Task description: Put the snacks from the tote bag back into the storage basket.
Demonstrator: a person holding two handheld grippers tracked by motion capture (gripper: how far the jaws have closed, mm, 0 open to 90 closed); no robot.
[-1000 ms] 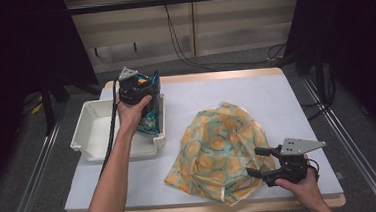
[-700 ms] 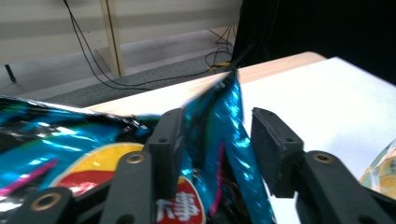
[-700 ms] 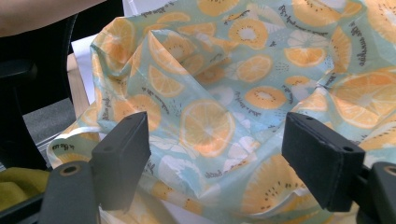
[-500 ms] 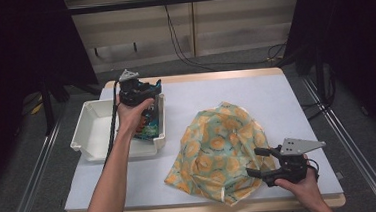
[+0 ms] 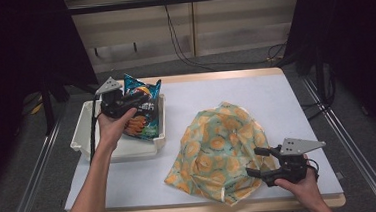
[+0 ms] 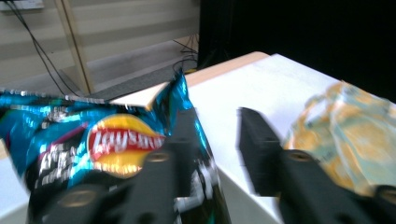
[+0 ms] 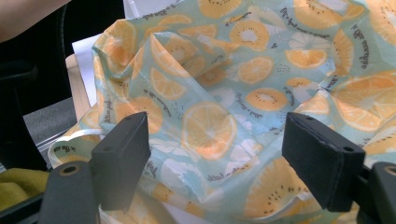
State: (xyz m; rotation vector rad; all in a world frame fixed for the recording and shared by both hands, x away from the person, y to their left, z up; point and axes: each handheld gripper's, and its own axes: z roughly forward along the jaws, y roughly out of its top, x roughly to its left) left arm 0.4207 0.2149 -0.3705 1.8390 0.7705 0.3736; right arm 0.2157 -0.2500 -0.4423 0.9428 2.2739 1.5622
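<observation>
High view shows the left gripper (image 5: pixel 134 100), jaws just closed on the chip bag (image 5: pixel 144 114), holding it above the white bin (image 5: pixel 85 129), while the right gripper (image 5: pixel 261 162) waits with jaws apart at the fruit-print bag (image 5: pixel 218 144); bagging the chips remains undone.

My test room, like a lab, black curtains (image 5: pixel 17 58) on both sides, metal rails (image 5: pixel 35 172) by my white counter (image 5: pixel 275 95), cables (image 5: pixel 182 46) on the grey floor (image 5: pixel 233 62)
</observation>
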